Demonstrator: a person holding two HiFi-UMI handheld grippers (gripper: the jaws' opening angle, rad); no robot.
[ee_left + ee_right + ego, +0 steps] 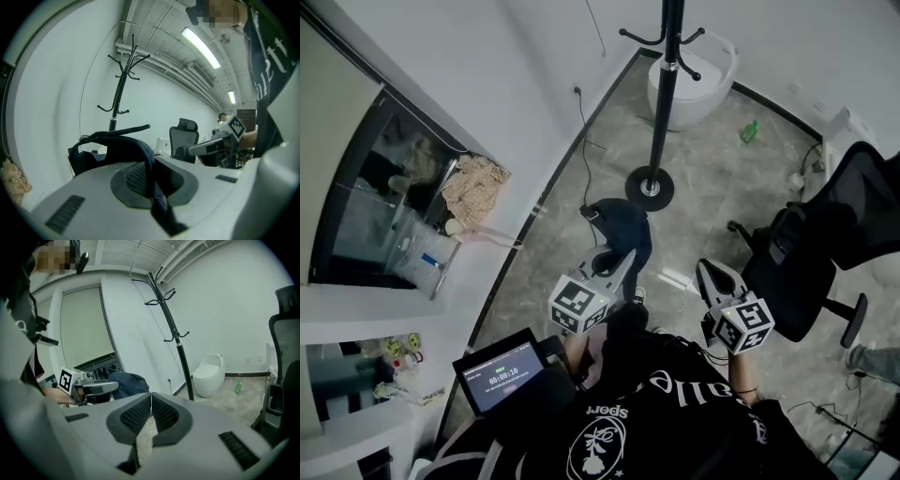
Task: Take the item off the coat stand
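Observation:
The black coat stand (664, 94) rises from its round base on the grey floor, and its hooks are bare in all views (121, 86) (171, 329). A dark blue bag (619, 230) hangs in front of me, away from the stand. My left gripper (623, 264) is shut on the bag's strap, which runs between the pads (150, 180) while the bag (112, 150) hangs just beyond. To its right, my right gripper (705, 270) is shut, its pads (150, 411) meeting with nothing between them. From the right gripper view, the bag (126, 383) shows beside the left gripper (115, 386).
A white pod-shaped seat (694, 80) stands behind the stand, with a green bottle (751, 131) on the floor near it. At my right is a black office chair (825, 244). The white wall and ledge with a woven item (473, 183) run along the left. A tablet (502, 375) sits below.

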